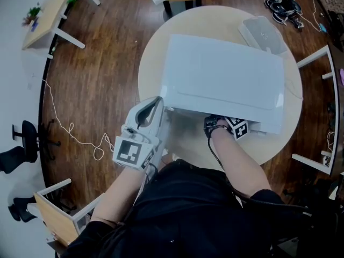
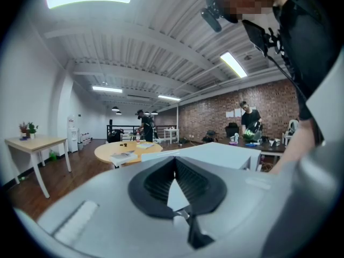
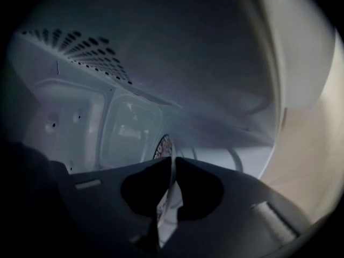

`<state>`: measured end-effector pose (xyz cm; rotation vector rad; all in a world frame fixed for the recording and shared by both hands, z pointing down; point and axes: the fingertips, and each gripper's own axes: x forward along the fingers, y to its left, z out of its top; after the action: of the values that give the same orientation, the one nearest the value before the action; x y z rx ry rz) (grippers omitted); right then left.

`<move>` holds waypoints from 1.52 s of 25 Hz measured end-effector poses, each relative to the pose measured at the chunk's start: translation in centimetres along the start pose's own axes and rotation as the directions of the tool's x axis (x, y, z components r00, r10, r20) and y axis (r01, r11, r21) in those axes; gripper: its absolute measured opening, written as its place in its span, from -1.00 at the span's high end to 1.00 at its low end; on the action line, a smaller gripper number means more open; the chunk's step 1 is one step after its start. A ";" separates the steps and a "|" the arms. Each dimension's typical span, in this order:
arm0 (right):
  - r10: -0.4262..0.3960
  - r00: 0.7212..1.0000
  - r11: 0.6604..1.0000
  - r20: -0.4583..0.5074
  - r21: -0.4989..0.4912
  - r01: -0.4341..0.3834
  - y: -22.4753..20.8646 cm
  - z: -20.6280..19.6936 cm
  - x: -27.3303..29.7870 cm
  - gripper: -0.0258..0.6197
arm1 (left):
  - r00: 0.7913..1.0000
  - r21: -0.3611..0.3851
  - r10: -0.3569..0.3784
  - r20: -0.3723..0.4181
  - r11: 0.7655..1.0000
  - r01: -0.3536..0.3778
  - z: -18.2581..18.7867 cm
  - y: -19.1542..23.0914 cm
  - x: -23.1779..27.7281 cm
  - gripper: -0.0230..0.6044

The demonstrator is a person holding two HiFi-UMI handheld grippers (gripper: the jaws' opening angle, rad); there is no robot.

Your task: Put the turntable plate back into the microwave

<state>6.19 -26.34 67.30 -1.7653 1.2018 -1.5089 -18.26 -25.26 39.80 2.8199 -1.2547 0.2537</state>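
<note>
A white microwave (image 1: pixel 223 79) stands on the round table (image 1: pixel 153 63). My right gripper, marked by its cube (image 1: pixel 237 127), reaches into the microwave's front opening, and its tips are hidden there in the head view. In the right gripper view the right gripper (image 3: pixel 172 160) is shut on the thin rim of the clear glass turntable plate (image 3: pixel 171 170) inside the cavity, whose perforated wall (image 3: pixel 80 47) shows at upper left. My left gripper (image 1: pixel 156 104) hovers left of the microwave's front corner. In its own view the left gripper (image 2: pixel 175 160) is shut with nothing in it.
A flat white device (image 1: pixel 262 34) lies at the table's back right beside the microwave. Cables (image 1: pixel 70 128) trail over the wooden floor at left. Other tables (image 1: pixel 51 15) and chairs (image 1: pixel 24 138) stand around. People work at a bench (image 2: pixel 250 120) by a brick wall.
</note>
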 end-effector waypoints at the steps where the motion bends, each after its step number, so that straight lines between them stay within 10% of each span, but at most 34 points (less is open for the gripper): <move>1: 0.007 1.000 1.000 -0.001 0.003 -0.007 0.0 0.0 0.0 0.85 | 1.000 0.002 -0.001 0.002 1.000 0.001 0.1 0.0 0.0 0.91; 17: 0.059 0.998 0.998 -0.022 0.014 -0.059 -0.7 -0.7 -3.1 0.60 | 0.999 0.040 -0.034 0.022 0.999 0.033 0.9 -1.9 -0.9 0.91; 27: 0.104 0.991 0.964 -0.088 -0.237 -0.123 -0.2 -1.9 -9.1 0.60 | 0.987 0.002 -0.144 0.066 0.990 0.144 0.9 -5.4 -0.6 0.91; 34: 0.158 0.981 0.857 -0.110 -0.478 -0.191 0.7 0.9 -13.5 0.61 | 0.977 -0.026 -0.210 0.033 0.977 0.211 -0.4 -8.4 0.8 0.91; 38: 0.231 0.966 0.738 -0.119 -0.625 -0.254 3.6 0.7 -16.5 0.66 | 0.970 -0.054 -0.241 0.011 0.969 0.242 -2.4 -9.4 0.4 0.91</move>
<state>6.08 -13.81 55.90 -1.8710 2.0565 -1.0319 -11.34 -19.05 42.49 2.8882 -0.8902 0.1983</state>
